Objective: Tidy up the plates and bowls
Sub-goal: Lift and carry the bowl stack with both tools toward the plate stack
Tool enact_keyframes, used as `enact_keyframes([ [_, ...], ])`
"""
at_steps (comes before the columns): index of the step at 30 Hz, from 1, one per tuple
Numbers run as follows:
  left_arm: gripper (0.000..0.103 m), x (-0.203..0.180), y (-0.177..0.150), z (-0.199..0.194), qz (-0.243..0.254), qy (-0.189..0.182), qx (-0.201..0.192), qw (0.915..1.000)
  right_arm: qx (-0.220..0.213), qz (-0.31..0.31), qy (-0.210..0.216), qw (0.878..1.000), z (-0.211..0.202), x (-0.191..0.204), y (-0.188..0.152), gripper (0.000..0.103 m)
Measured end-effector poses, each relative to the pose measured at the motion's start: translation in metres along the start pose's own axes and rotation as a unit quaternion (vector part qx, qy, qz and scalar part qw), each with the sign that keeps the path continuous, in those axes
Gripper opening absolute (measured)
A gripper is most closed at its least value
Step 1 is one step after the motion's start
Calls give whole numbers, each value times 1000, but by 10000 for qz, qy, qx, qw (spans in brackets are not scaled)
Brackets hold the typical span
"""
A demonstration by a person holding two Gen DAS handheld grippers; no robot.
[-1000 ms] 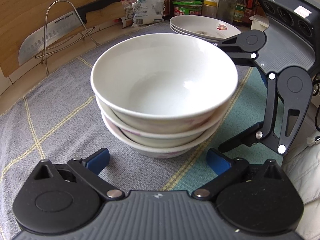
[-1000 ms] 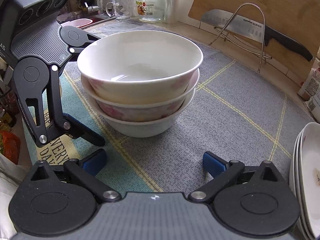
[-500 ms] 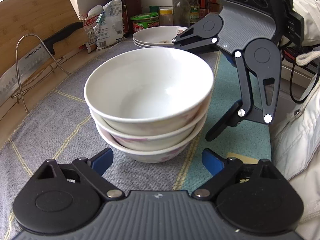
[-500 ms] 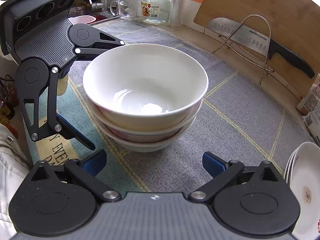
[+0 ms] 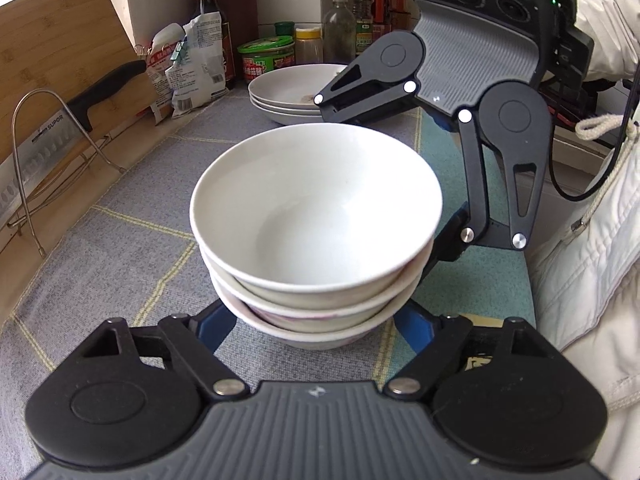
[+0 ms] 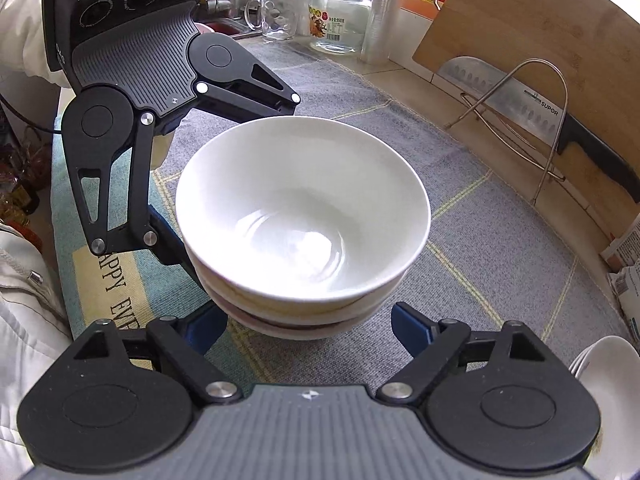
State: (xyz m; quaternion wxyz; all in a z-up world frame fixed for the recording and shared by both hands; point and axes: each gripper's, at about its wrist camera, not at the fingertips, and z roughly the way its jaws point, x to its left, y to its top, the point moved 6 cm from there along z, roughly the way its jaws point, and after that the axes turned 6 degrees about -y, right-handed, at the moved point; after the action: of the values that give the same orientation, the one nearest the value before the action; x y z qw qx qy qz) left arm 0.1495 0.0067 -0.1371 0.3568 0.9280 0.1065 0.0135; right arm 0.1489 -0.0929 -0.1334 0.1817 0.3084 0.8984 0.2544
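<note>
A stack of three white bowls (image 5: pixel 316 232) stands on the grey cloth; it also shows in the right wrist view (image 6: pixel 304 224). My left gripper (image 5: pixel 316 328) is open, its blue fingertips on either side of the lowest bowl's base. My right gripper (image 6: pixel 308 328) is open and straddles the stack from the opposite side. Each gripper shows in the other's view, the right (image 5: pixel 460 92) and the left (image 6: pixel 132 92). A stack of white plates (image 5: pixel 292 94) sits at the back, and shows at the lower right edge of the right wrist view (image 6: pixel 604 380).
A wooden cutting board (image 5: pixel 52 76) with a cleaver (image 5: pixel 60 132) on a wire rack (image 5: pixel 56 152) leans at the wall. Bottles, jars and a food bag (image 5: pixel 192 68) crowd the back. A glass jar (image 6: pixel 340 20) and mug (image 6: pixel 272 16) stand near the sink.
Both grippers have moved in closer and lower around the bowl stack, so their fingertips now flank its base. The bowls have not moved on the cloth.
</note>
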Motion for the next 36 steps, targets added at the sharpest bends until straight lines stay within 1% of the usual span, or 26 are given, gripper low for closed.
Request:
enact_keyframes([
  [3,85,2,1,1,-35,-90,41,9999,-9,-101,127,9999,-2,2,1,89],
  [6,85,4,1,1,-61,-154,64,9998,-22,-59,282,9996,-1,0,4,88],
  [12,86,6,3,3,-23,-262,122,9996,8,-69,371,9993,-2,0,6,88],
  [17,87,10,5,5,-19,-423,169,9990,30,-54,429,9991,1,-1,7,88],
  [23,86,10,6,6,11,-454,190,9988,53,-6,426,9991,0,0,7,87],
  [36,86,9,8,7,-41,-401,223,9989,80,55,458,9989,-1,-1,7,87],
])
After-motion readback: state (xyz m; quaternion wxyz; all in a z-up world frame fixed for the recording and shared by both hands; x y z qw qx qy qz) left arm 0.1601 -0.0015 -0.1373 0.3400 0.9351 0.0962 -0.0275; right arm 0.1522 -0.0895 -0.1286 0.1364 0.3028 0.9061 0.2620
